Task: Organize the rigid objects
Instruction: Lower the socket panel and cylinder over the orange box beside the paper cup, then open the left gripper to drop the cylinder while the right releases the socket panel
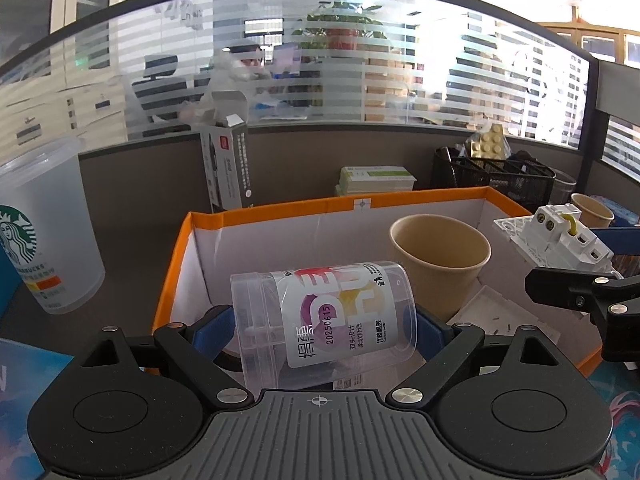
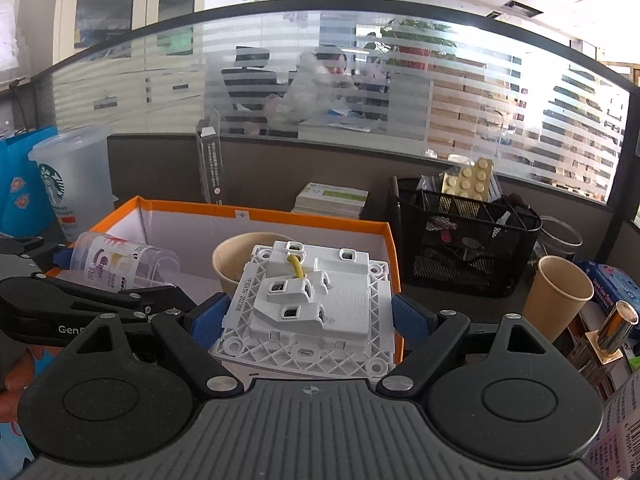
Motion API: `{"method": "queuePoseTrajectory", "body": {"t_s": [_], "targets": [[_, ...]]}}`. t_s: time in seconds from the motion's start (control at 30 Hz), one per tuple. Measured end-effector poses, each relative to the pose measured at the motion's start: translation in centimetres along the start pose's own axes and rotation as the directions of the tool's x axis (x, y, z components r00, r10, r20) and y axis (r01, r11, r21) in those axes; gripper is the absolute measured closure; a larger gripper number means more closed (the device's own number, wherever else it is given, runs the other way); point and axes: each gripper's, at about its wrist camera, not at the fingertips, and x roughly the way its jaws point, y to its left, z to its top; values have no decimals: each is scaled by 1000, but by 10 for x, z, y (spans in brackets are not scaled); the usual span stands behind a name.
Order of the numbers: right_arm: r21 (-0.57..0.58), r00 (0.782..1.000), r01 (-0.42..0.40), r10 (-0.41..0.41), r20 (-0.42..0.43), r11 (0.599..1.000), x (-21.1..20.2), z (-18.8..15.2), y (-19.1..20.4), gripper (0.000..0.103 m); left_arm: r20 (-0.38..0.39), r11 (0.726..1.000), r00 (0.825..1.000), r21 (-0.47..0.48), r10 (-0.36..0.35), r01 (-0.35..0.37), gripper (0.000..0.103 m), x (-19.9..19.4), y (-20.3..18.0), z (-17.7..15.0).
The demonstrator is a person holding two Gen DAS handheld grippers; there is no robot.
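My left gripper [image 1: 320, 330] is shut on a clear plastic jar [image 1: 324, 320] with a printed label, held sideways over the orange-rimmed white box [image 1: 280, 210]. My right gripper [image 2: 308, 322] is shut on a white wall socket module [image 2: 308, 304], back side up with a yellow wire, held over the same box [image 2: 260, 214]. A tan paper cup [image 1: 440, 256] stands inside the box, also in the right wrist view [image 2: 230, 258]. The jar [image 2: 120, 260] and left gripper show at left in the right wrist view. The socket [image 1: 556, 240] shows at right in the left wrist view.
A Starbucks plastic cup [image 1: 44, 224] stands left of the box. A black mesh organizer [image 2: 460, 248] and a second paper cup [image 2: 556, 296] stand to the right. A tall dark carton [image 1: 228, 168], stacked booklets [image 1: 376, 180] and a grey partition are behind. A white plate [image 1: 504, 316] lies in the box.
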Motion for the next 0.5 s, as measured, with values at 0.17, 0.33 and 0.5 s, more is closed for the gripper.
{"method": "queuePoseTrajectory", "body": {"t_s": [0.17, 0.33, 0.5], "targets": [[2, 1000, 1, -1, -15, 1000, 6, -2, -2, 17, -8, 1000, 1000, 19, 9, -9, 10, 7, -4, -2], [-16, 1000, 21, -21, -11, 1000, 11, -2, 0, 17, -10, 999, 1000, 31, 15, -15, 10, 11, -8, -3], [-64, 999, 40, -41, -7, 997, 14, -5, 7, 17, -9, 999, 1000, 40, 24, -24, 10, 12, -11, -4]]}}
